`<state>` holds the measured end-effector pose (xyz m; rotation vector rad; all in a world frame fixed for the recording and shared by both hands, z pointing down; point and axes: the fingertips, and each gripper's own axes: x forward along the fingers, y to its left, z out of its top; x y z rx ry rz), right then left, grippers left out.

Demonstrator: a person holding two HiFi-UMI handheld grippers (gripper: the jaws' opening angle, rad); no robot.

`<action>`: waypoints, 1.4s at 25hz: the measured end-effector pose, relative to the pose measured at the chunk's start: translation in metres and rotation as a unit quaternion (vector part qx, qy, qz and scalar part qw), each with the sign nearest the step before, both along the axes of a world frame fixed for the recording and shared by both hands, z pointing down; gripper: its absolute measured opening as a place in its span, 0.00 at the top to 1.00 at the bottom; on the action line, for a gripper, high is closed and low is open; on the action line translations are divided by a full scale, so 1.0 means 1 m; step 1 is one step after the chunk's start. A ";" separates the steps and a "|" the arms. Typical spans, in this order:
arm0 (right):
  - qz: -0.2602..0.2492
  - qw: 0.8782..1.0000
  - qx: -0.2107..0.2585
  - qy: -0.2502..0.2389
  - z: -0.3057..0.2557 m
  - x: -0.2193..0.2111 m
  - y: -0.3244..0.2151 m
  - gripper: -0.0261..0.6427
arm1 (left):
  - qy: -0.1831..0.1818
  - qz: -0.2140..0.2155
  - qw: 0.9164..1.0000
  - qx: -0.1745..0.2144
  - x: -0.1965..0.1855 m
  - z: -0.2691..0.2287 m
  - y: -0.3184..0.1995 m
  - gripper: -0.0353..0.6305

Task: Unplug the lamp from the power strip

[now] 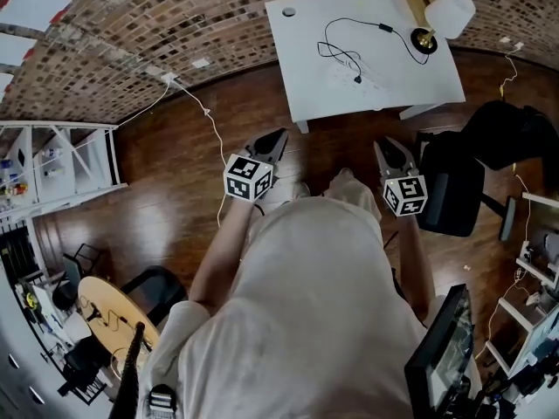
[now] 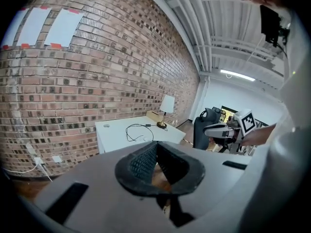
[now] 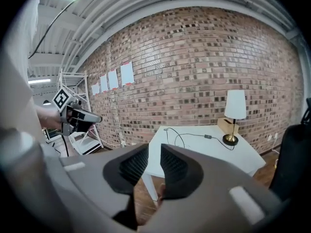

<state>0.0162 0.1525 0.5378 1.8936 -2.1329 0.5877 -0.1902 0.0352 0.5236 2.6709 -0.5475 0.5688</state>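
Overhead, the left claw (image 1: 278, 140) hangs with its tips closed on nothing and the right claw (image 1: 389, 149) stands narrowly parted and empty, both well short of the white tabletop (image 1: 306, 68), where the lamp (image 1: 447, 14) stands at the far right corner, its cord (image 1: 367, 24) looping left.

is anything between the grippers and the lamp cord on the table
Nothing visible. Only bare floor lies between the left gripper, the right gripper and the table. The cord lies in the open on the tabletop beside the lamp. The chair stands off to the right gripper's side, out of the path.
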 end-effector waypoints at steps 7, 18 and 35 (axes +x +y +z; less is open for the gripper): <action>-0.043 0.999 0.003 -0.015 -0.008 0.030 -0.012 0.86 | -0.008 -0.038 0.999 -0.017 0.042 -0.005 -0.004 0.94; -0.083 0.996 0.002 -0.033 -0.003 0.063 -0.022 0.86 | -0.021 -0.047 0.998 -0.029 0.085 -0.004 0.016 0.94; -0.095 0.994 0.008 -0.045 0.010 0.119 -0.015 0.86 | -0.034 -0.062 0.997 -0.040 0.115 0.011 0.049 0.94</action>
